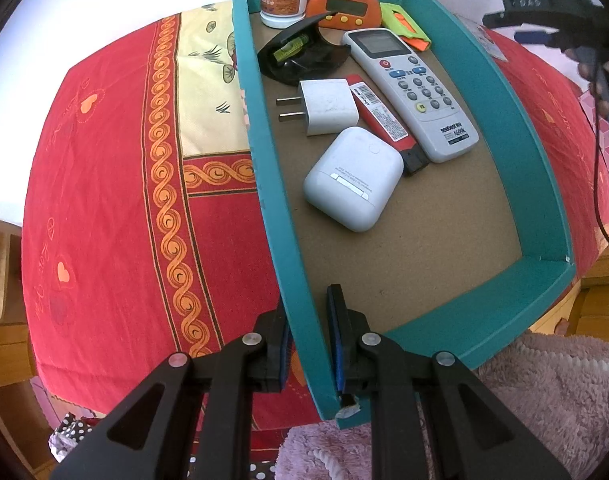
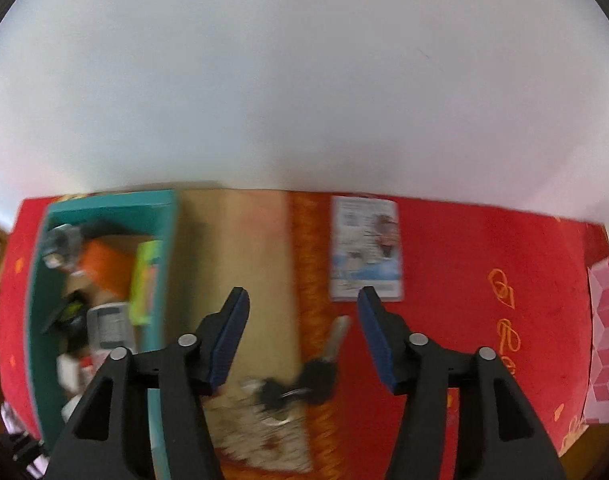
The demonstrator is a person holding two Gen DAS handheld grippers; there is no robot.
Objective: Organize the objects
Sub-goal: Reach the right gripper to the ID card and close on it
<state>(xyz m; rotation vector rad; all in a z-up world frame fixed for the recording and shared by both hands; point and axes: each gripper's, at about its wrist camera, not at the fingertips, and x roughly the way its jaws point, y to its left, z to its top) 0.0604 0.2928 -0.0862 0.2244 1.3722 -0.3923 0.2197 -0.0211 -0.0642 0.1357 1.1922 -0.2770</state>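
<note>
A teal box point(image 1: 544, 184) lies on the red cloth. It holds a white earbud case point(image 1: 352, 178), a white charger plug point(image 1: 328, 106), a grey remote point(image 1: 412, 88), a red cutter point(image 1: 380, 116), a black case point(image 1: 300, 52), an orange monkey clock point(image 1: 340, 4), a white jar point(image 1: 284, 0) and a green card point(image 1: 404, 24). My left gripper point(image 1: 310, 354) is shut on the box's left wall near the front corner. My right gripper point(image 2: 304, 336) is open and empty above a bunch of keys point(image 2: 304, 380). The box also shows in the right wrist view point(image 2: 36, 280).
A white-and-blue leaflet point(image 2: 364, 248) lies on the red cloth point(image 2: 484, 280) beyond the keys. A pink fluffy blanket point(image 1: 544, 392) lies in front of the box. A pink patterned sheet point(image 2: 608, 336) is at the far right. White wall behind.
</note>
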